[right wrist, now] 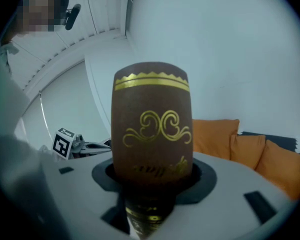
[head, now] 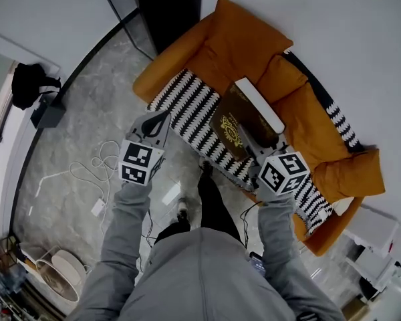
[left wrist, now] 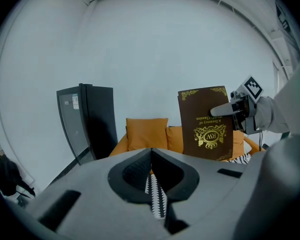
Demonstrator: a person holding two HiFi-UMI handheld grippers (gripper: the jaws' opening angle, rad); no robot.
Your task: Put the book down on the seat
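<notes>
The floor point(head: 87, 112) under me is grey stone with pale veins, between white walls point(head: 334, 19). An orange sofa point(head: 240, 39) stands against the wall. A black-and-white zigzag throw point(head: 194, 105) lies over its seat point(head: 180, 89) and runs out along the front edge. A white cable point(head: 100, 159) loops over the floor to my left, and a black bag point(head: 28, 82) lies further off by the wall.

My right gripper point(head: 250, 139) is clamped on the book point(head: 234, 122), a brown volume with gold ornament. I hold it by its lower end, up in the air over the throw, and it is not lying on the seat. My left gripper point(head: 162, 118) has its jaws pressed together with nothing between them. It hangs over the floor, just off the sofa's front corner.

From above, the book shows its cover tilted towards me, with the white page edge along the far side. The left gripper view shows what the head view cannot: the book stands nearly upright, its gold title upside down, in front of the orange cushions point(left wrist: 146, 133). That view also shows a tall dark cabinet point(left wrist: 92, 119) left of the sofa. The right gripper view has the book filling the space between my jaws, its spine facing the lens. My left gripper appears small there at the left.
</notes>
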